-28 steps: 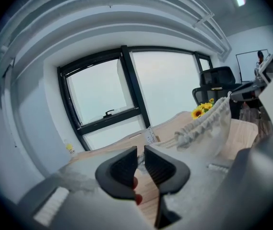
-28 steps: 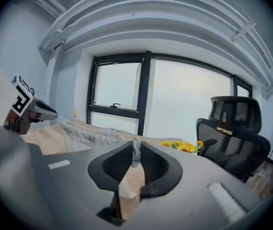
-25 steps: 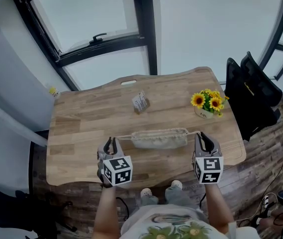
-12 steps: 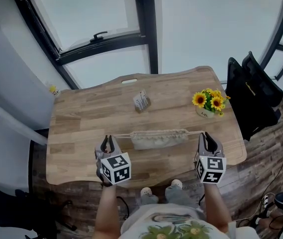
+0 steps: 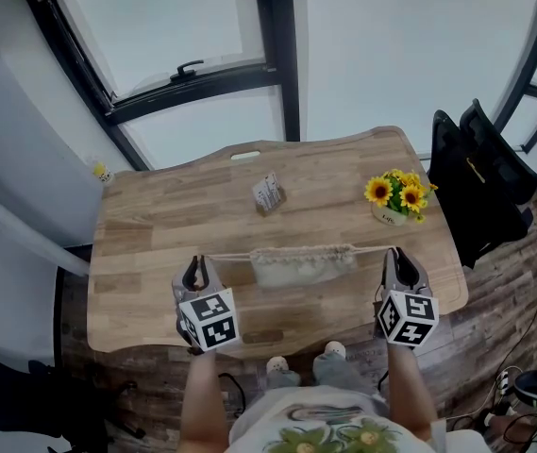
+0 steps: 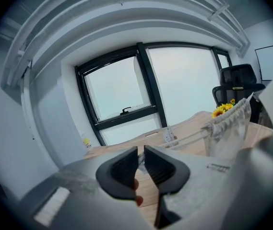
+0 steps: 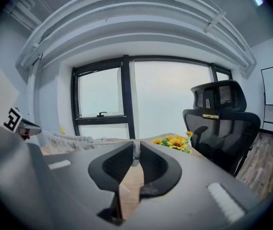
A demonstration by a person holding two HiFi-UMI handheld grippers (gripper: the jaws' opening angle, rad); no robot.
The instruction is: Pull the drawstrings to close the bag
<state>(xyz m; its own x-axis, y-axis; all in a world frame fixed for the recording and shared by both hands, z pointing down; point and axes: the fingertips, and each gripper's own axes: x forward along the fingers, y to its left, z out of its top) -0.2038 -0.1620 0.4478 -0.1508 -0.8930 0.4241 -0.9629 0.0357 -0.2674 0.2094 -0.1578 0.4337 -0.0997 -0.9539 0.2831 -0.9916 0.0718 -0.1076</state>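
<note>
Head view with both gripper views. Nearest the camera, the person's forearms are reaching over the near edge of a wooden table [image 5: 155, 225], each hand carrying a marker-cubed gripper. The left gripper [image 5: 198, 272] is holding its jaws almost together, leaving only a thin slit, and is pinching the left drawstring [image 5: 228, 256] between the pads. The right gripper [image 5: 398, 262] is doing likewise: its jaws are standing nearly closed and are clamping the right drawstring [image 5: 372, 250]. The two grippers are standing well apart, and each cord is running taut and nearly straight from its jaws inward to the bag.

The drawstring bag [image 5: 304, 264], pale and coarse-woven, is hanging midway between the grippers above the near half of the table, its mouth bunching into tight gathers along the top edge; whether its bottom is touching the wood cannot be told.

Farther back, a small printed packet [image 5: 268, 192] is lying near the table's middle, and a pot of sunflowers [image 5: 395, 194] is standing toward the far right corner. Beyond the table, a black-framed window [image 5: 282, 55] is filling the wall, and a black mesh office chair [image 5: 480, 173] is standing at the right.
</note>
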